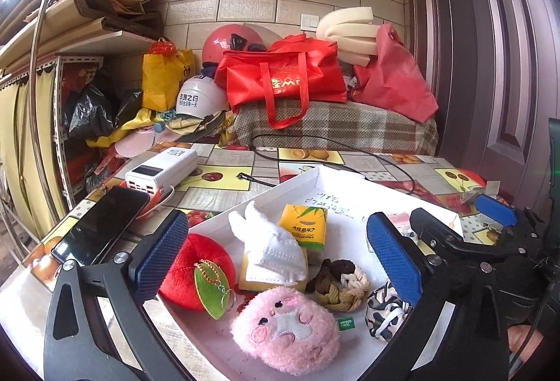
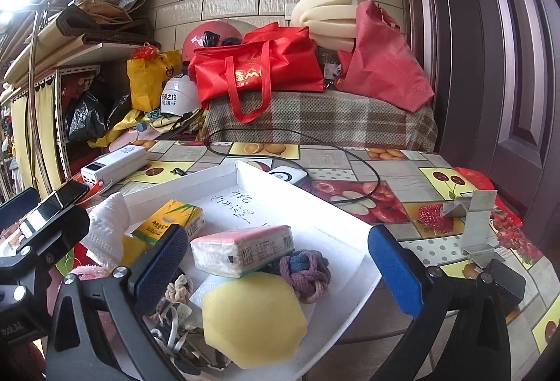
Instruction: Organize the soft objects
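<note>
Right wrist view: yellow sponge (image 2: pixel 253 316) lies between the released right hand-held gripper (image 2: pixel 278 269) jaws, untouched.

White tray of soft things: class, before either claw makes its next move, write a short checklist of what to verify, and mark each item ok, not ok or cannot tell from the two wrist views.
1. Left claw open, nothing between its pads: ok.
2. Right claw open, nothing gripped: ok.
3. Soft items lie inside the white tray, including the pink plush, red plush and yellow sponge: ok.
4. Tissue pack lies free of the sponge: not ok, its near edge rests on it.
5. Black cable clear of the tray: cannot tell, it runs close behind the far rim.
6. Where the items should end up: cannot tell.
</note>
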`<state>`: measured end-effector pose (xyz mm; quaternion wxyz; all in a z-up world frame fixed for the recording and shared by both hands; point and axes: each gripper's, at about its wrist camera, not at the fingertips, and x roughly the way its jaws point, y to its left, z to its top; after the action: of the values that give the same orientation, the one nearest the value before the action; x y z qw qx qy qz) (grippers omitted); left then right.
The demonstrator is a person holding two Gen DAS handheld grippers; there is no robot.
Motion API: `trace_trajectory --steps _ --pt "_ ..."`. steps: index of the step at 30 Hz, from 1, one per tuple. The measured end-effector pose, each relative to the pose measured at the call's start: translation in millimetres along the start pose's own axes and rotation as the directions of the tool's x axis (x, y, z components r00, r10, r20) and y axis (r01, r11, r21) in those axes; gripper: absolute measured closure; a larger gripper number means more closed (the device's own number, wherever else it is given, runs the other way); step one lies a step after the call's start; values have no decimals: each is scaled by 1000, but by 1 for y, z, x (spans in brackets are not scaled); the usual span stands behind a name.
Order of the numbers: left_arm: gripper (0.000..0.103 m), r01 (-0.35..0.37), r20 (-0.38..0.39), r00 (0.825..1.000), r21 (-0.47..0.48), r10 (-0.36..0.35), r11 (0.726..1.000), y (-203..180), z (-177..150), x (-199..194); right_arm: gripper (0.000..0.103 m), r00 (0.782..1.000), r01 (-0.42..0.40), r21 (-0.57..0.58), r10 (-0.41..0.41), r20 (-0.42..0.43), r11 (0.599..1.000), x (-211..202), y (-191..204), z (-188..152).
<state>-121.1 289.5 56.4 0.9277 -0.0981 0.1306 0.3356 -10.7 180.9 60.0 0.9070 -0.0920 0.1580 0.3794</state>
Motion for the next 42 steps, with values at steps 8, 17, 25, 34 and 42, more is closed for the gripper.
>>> trace_trajectory --steps 8,17,25,34,42 --pt "0 -16 -20 1000 -2 16 1000 -3 -7 -14 0 1000 13 -5 -13 14 1000 -23 -5 -8" --pt "0 3 -54 999 24 -1 1000 -16 -19 -39 0 1000 1 19 -2 5 1000 -63 -19 -25" --pt "0 -11 -170 985 42 18 999 -36 -37 -67 0 1000 -20 -49 21 23 999 -119 -18 -47" --pt "0 -151 -83 983 164 166 975 -74 -47 -126 0 1000 -5 40 6 -29 999 -161 -50 -64" --pt "0 -130 -90 986 124 142 984 -81 -23 -171 0 985 53 82 -66 162 995 -222 -60 -67"
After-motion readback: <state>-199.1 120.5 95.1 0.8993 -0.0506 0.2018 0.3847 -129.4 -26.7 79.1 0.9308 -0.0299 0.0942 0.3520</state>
